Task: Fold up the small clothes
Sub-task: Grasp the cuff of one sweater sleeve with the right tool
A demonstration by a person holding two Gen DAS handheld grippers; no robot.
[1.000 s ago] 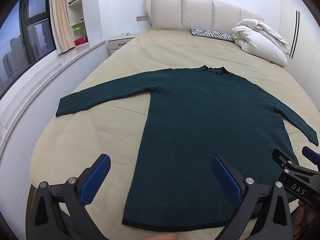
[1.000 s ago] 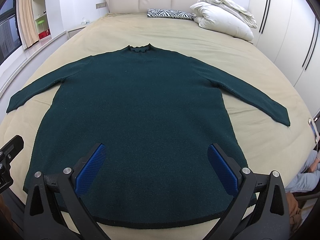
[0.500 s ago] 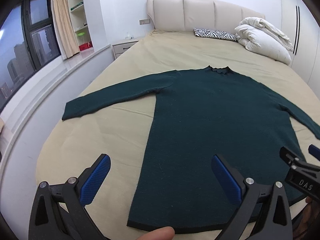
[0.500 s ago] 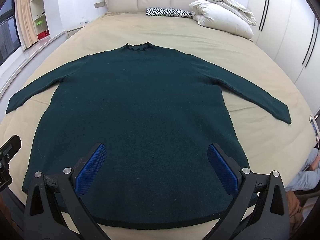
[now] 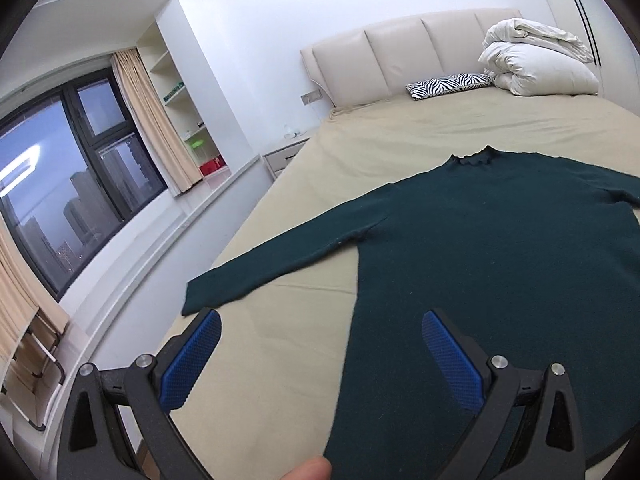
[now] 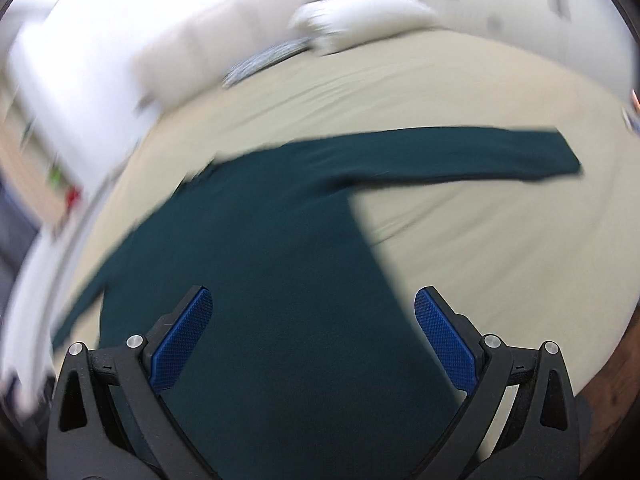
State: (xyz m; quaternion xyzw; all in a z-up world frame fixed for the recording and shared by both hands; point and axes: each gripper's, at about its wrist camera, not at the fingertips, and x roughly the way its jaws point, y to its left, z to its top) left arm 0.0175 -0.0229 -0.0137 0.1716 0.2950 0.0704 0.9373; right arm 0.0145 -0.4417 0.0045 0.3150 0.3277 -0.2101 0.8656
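Folding hasn't begun: the green sweater (image 5: 500, 248) lies flat across the bed (image 5: 420, 132), both the left gripper (image 5: 320, 344) and right gripper (image 6: 314, 320) gape wide and empty, probably sleeves first.

One dark green sweater (image 5: 500, 248) lies on one bed (image 5: 400, 136). One zebra-print pillow (image 5: 448, 85), one folded duvet (image 5: 536, 64). Two grippers: left gripper (image 5: 320, 354), right gripper (image 6: 314, 336).

Sweater (image 5: 500, 240) flat on bed (image 5: 288, 360), duvet (image 5: 536, 64) behind by headboard (image 5: 400, 52)
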